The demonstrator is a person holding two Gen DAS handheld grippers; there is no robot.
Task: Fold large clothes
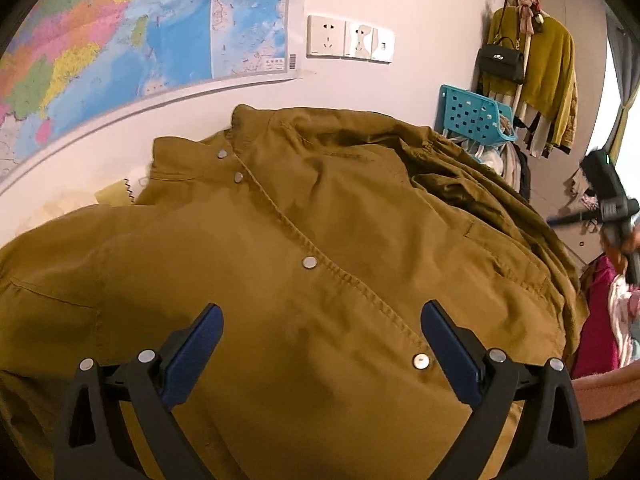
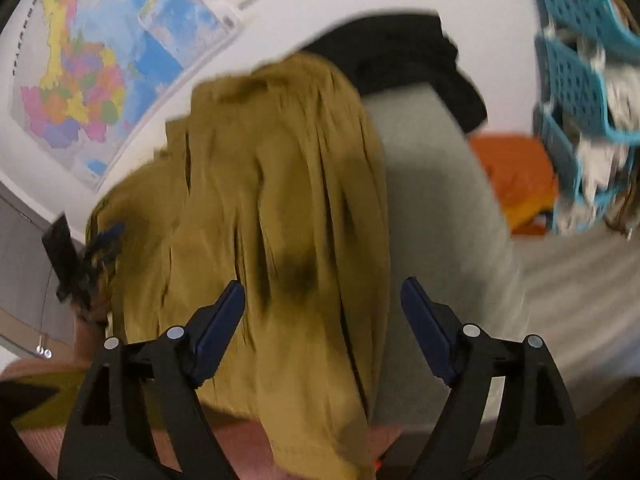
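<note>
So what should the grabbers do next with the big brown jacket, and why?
Probably the right gripper should close on the bunched sleeve side and fold it across the jacket. Both grippers are open and empty, the front lies fairly flat with its snaps up, and that side is still crumpled.

Black gripper [image 1: 322, 322] frames, navy pads (silver screws).

The jacket [image 1: 320, 240] lies below the wall map [image 1: 100, 40], the basket [image 1: 472, 114] to its right.
</note>
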